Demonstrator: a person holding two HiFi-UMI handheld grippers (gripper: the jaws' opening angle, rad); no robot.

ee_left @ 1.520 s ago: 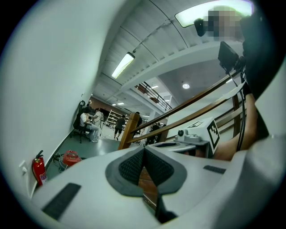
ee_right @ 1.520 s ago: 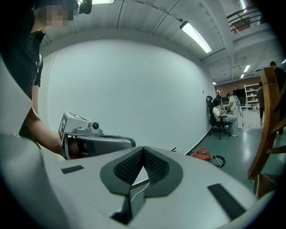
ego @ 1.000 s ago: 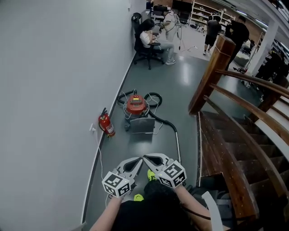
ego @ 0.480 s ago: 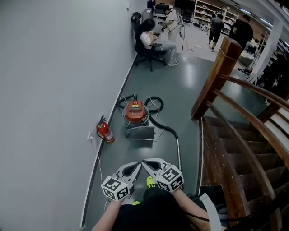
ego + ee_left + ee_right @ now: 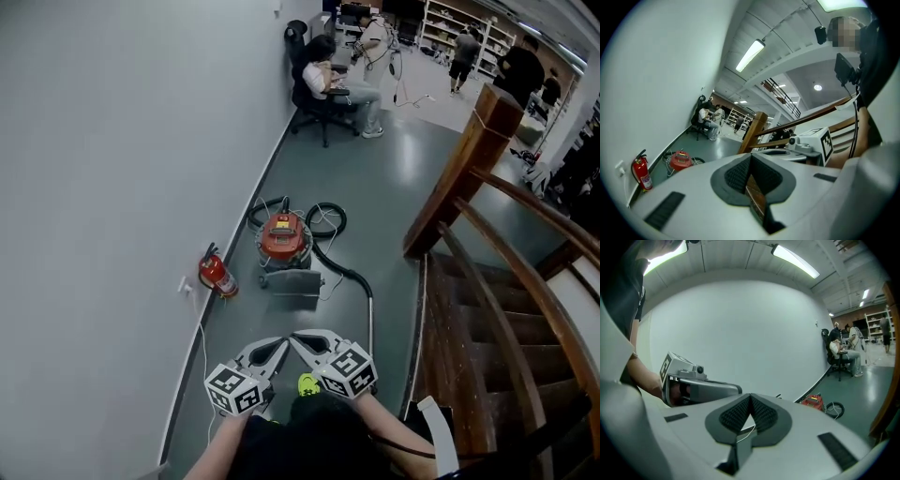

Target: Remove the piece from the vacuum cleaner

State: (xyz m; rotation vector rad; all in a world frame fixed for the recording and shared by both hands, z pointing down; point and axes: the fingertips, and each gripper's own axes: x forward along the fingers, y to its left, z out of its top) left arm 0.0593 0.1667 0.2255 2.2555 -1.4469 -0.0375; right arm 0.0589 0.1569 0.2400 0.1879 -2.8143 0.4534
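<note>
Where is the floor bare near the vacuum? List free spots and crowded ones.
Bare: the wide stretch between vacuum and chair; the strip between hose and stair post; the near patch between extinguisher and wand. Crowded: cable loops right behind the vacuum.

The vacuum cleaner (image 5: 283, 234) is red on top over a grey base, with a black hose (image 5: 349, 272). The fire extinguisher (image 5: 218, 275) is red too. The floor (image 5: 375, 178) is glossy grey-green, the wall (image 5: 112, 187) pale grey and the staircase (image 5: 487, 319) dark brown wood. The left gripper (image 5: 281, 341) and right gripper (image 5: 296, 336) are light grey (their cubes carry black-and-white squares). A shoe (image 5: 307, 382) shows neon yellow.
</note>
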